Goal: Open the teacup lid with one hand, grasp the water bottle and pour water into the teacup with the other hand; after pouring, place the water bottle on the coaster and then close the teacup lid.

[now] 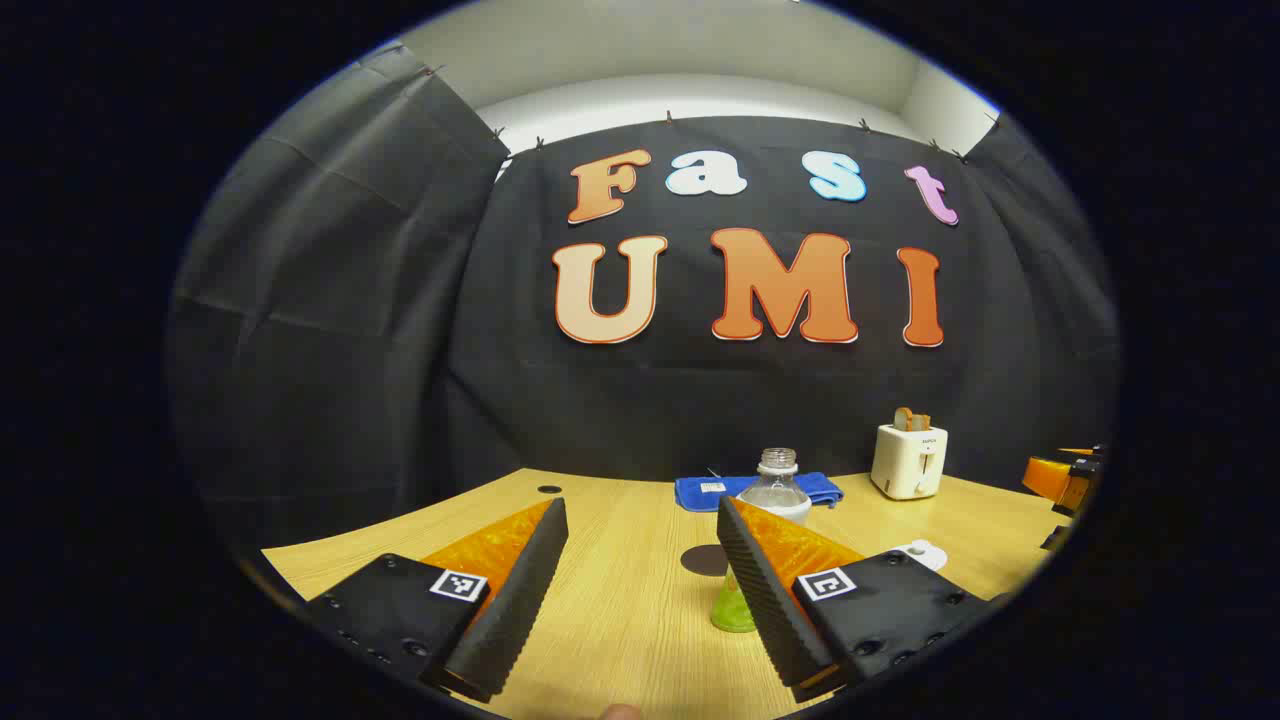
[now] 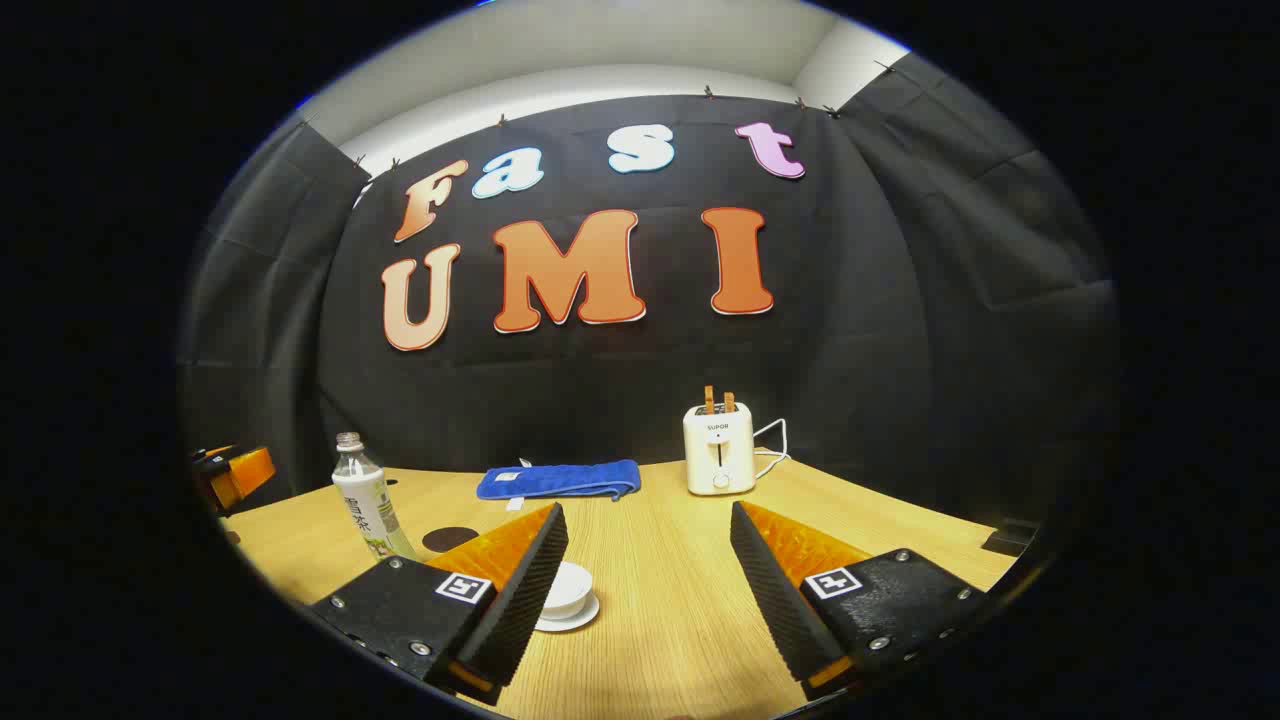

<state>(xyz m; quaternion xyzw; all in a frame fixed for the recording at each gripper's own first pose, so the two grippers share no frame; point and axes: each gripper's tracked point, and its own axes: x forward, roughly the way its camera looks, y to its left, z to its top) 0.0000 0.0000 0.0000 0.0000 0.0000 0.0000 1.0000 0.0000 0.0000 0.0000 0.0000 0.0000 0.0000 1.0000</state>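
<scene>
The clear water bottle (image 1: 778,488) stands uncapped on the table, its lower part hidden behind one finger of my open left gripper (image 1: 640,510). Behind the bottle lies a dark round coaster (image 1: 700,560). The white teacup (image 1: 920,552) sits to the right with a knobbed lid on it. In the right gripper view the teacup (image 2: 568,592) rests on its saucer, partly behind a finger of my open right gripper (image 2: 647,515). The bottle (image 2: 365,500) and coaster (image 2: 450,539) stand further left. Neither gripper holds anything.
A folded blue towel (image 1: 757,490) (image 2: 560,480) lies at the back of the wooden table (image 2: 680,600). A white toaster (image 2: 718,450) with toast and a cord stands beside it. The other gripper shows at each view's edge (image 1: 1065,478) (image 2: 232,475).
</scene>
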